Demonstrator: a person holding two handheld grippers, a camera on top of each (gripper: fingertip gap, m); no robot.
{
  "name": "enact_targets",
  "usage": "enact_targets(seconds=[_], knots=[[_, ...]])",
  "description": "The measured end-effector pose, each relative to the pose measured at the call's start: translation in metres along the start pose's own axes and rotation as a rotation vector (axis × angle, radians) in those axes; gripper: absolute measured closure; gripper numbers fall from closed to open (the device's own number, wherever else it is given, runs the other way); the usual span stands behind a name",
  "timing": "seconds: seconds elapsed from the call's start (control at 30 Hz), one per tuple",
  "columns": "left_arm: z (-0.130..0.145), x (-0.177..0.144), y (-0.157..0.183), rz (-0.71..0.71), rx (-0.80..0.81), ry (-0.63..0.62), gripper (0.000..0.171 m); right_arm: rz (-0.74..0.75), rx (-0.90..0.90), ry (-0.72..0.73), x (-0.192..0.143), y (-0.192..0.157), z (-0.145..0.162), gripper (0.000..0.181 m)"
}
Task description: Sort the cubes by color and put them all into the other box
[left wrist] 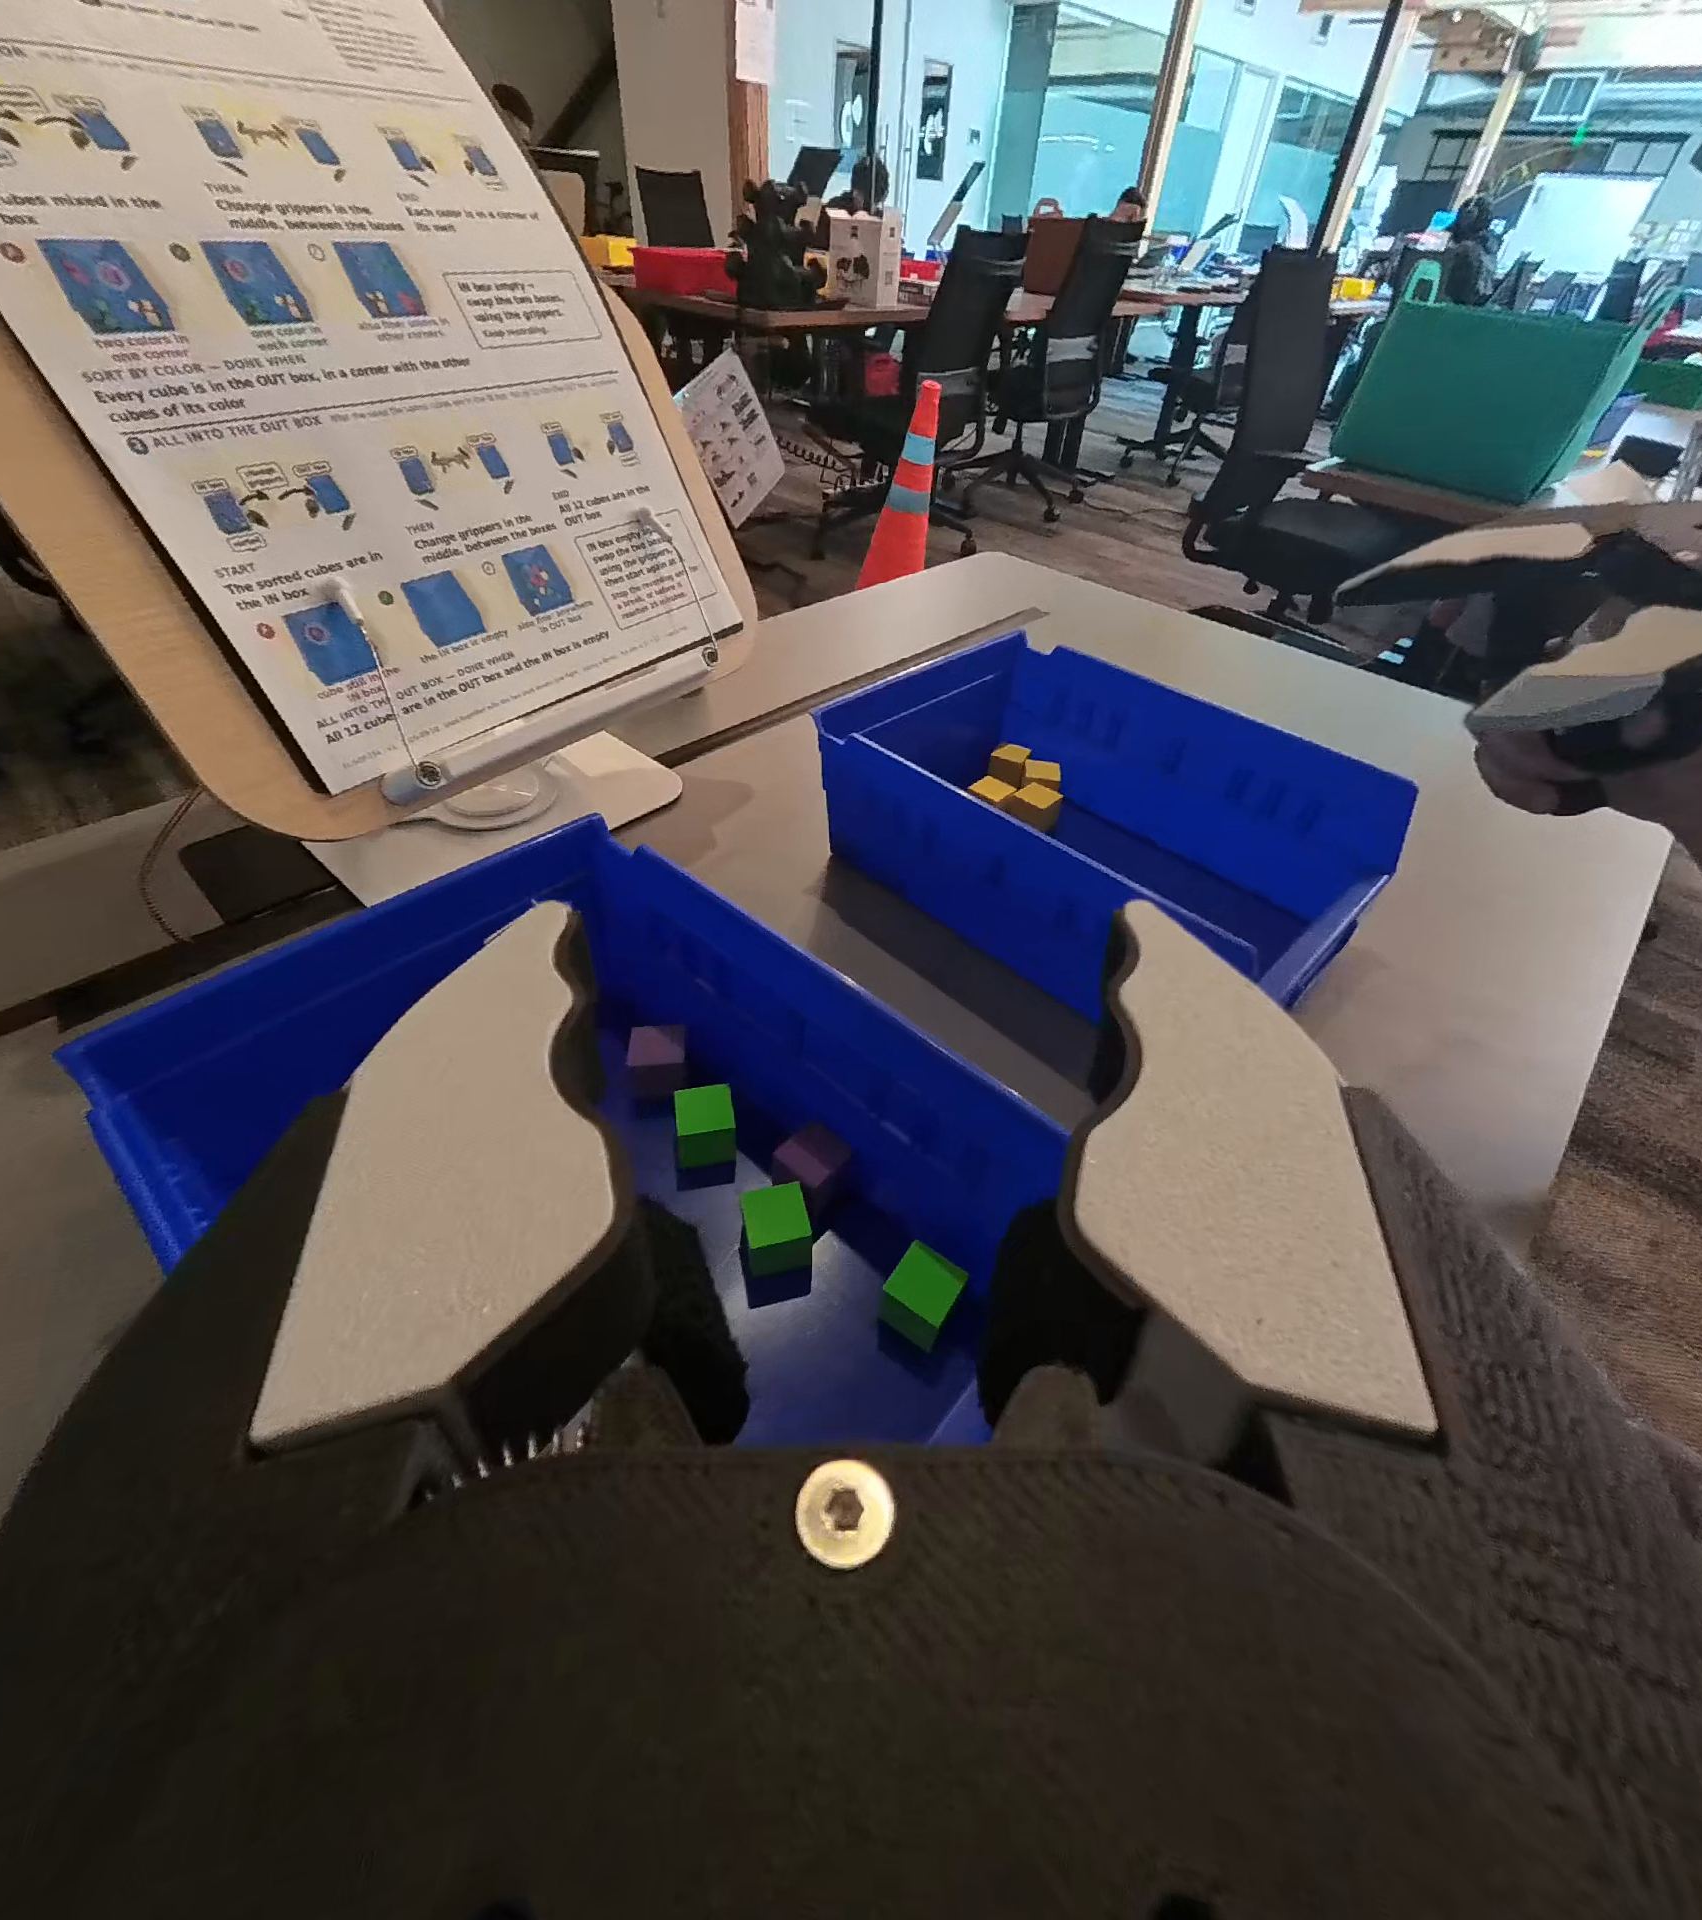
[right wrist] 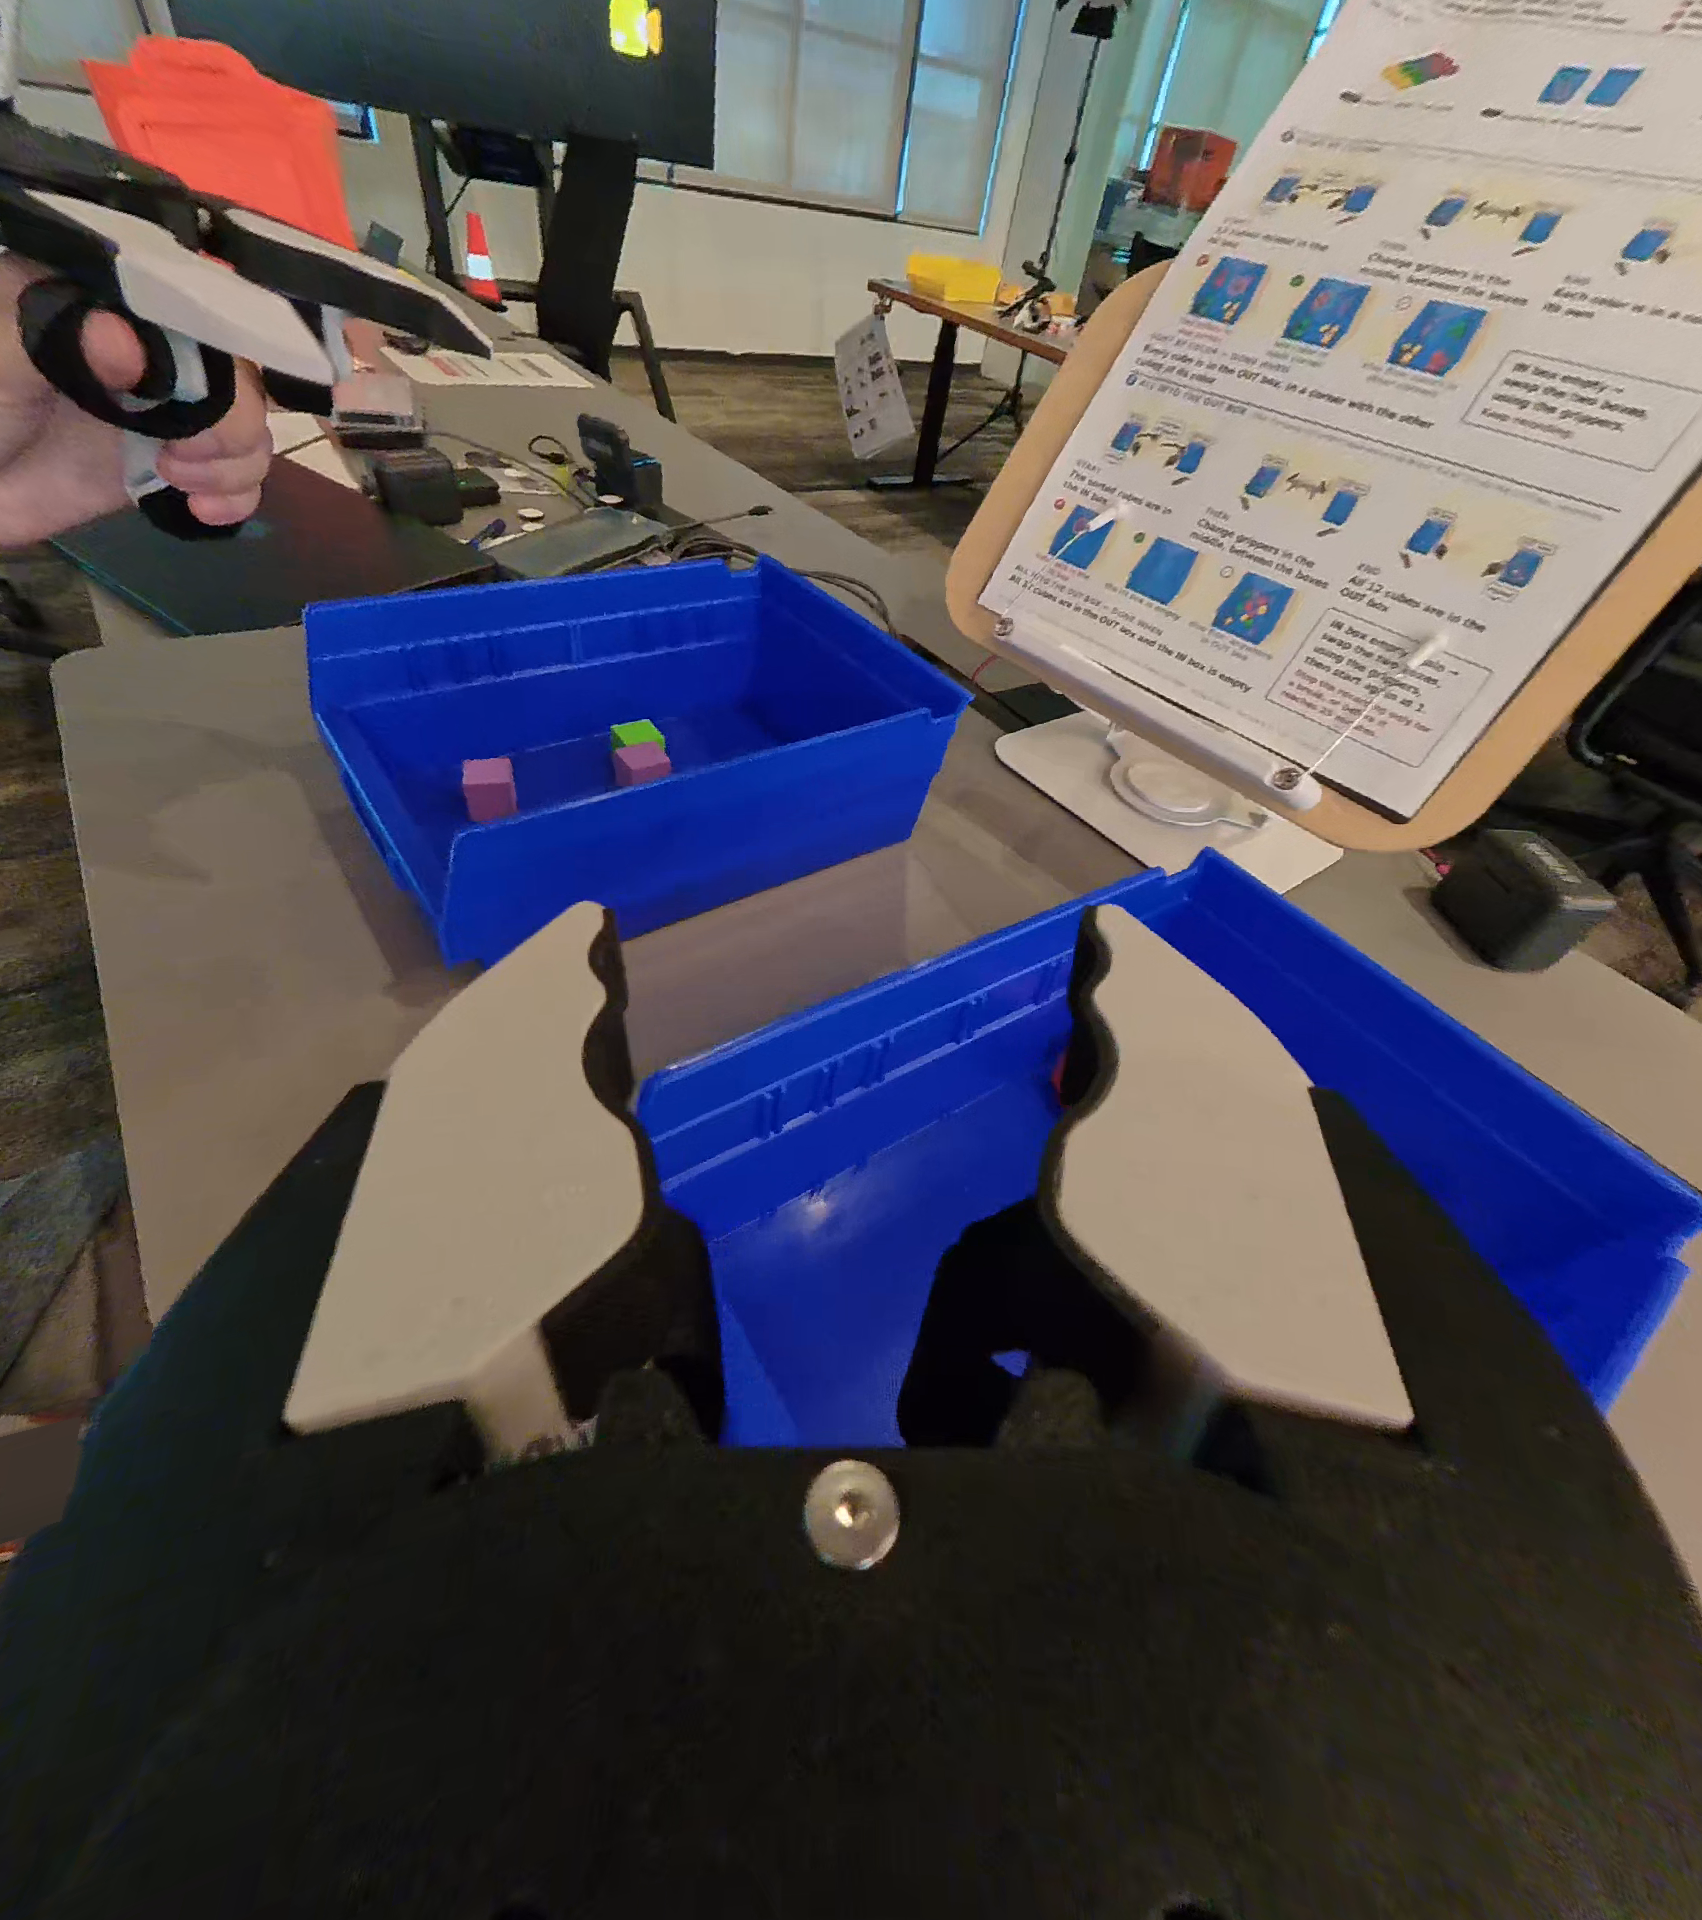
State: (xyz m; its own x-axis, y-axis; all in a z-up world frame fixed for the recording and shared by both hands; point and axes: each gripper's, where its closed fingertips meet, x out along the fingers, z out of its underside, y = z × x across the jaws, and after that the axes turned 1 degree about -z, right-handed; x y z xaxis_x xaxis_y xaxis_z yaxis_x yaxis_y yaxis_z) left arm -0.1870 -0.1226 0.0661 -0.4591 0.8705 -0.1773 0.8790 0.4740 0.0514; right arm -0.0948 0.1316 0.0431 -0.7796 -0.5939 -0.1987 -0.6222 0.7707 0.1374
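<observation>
My left gripper [left wrist: 847, 925] is open and empty, hovering over the near blue bin [left wrist: 307, 1039]. That bin holds three green cubes [left wrist: 776, 1226] and two purple cubes [left wrist: 811, 1158], which lie between and below the fingers. A second blue bin [left wrist: 1190, 748] to the right holds a cluster of yellow cubes [left wrist: 1018, 784]. My right gripper [right wrist: 847, 920] is open and empty above this second bin [right wrist: 1398, 1091]. A bit of red [right wrist: 1057, 1070] peeks from behind its right finger, and the yellow cubes are hidden. The other bin [right wrist: 681, 873] shows purple cubes [right wrist: 488, 787] and a green cube [right wrist: 636, 735].
An instruction sheet on a wooden stand [left wrist: 307, 416] rises behind the bins on the grey table [left wrist: 1501, 935]. It also shows in the right wrist view [right wrist: 1398, 416]. A laptop and small electronics [right wrist: 431, 488] lie past the far bin. An orange cone [left wrist: 914, 478] and office chairs stand beyond.
</observation>
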Motion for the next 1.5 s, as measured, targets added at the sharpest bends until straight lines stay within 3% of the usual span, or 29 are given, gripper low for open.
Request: enact_targets(seconds=[0.23, 0.33, 0.47, 0.6, 0.8, 0.9, 1.0, 1.17, 1.5], knots=[[0.007, 0.002, 0.000, -0.004, 0.018, -0.065, 0.085, -0.033, -0.002, -0.024, 0.006, -0.006, 0.003, 0.086], [0.016, 0.001, 0.009, 0.097, -0.104, -0.155, 0.104, -0.019, -0.013, -0.023, 0.004, -0.005, 0.002, 0.087], [0.018, -0.001, 0.013, 0.201, -0.179, -0.153, 0.103, -0.012, -0.039, -0.037, 0.000, -0.003, 0.002, 0.096], [0.031, -0.002, 0.005, 0.136, -0.113, -0.246, 0.093, -0.004, -0.060, -0.050, -0.003, -0.001, 0.003, 0.104], [0.015, -0.011, -0.001, 0.015, 0.030, -0.188, 0.081, 0.035, -0.096, -0.101, -0.002, 0.003, 0.009, 0.107], [0.018, -0.015, 0.005, 0.016, 0.109, -0.235, 0.084, 0.050, -0.112, -0.119, 0.000, 0.004, 0.012, 0.108], [0.033, -0.007, -0.003, -0.036, 0.161, -0.317, 0.097, 0.040, -0.107, -0.126, 0.005, 0.001, 0.014, 0.109], [0.057, 0.004, -0.010, -0.065, 0.198, -0.425, 0.097, 0.038, -0.130, -0.169, 0.014, -0.005, 0.024, 0.107], [0.071, 0.006, -0.024, -0.140, 0.294, -0.509, 0.099, 0.087, -0.142, -0.201, 0.010, 0.007, 0.031, 0.107]])
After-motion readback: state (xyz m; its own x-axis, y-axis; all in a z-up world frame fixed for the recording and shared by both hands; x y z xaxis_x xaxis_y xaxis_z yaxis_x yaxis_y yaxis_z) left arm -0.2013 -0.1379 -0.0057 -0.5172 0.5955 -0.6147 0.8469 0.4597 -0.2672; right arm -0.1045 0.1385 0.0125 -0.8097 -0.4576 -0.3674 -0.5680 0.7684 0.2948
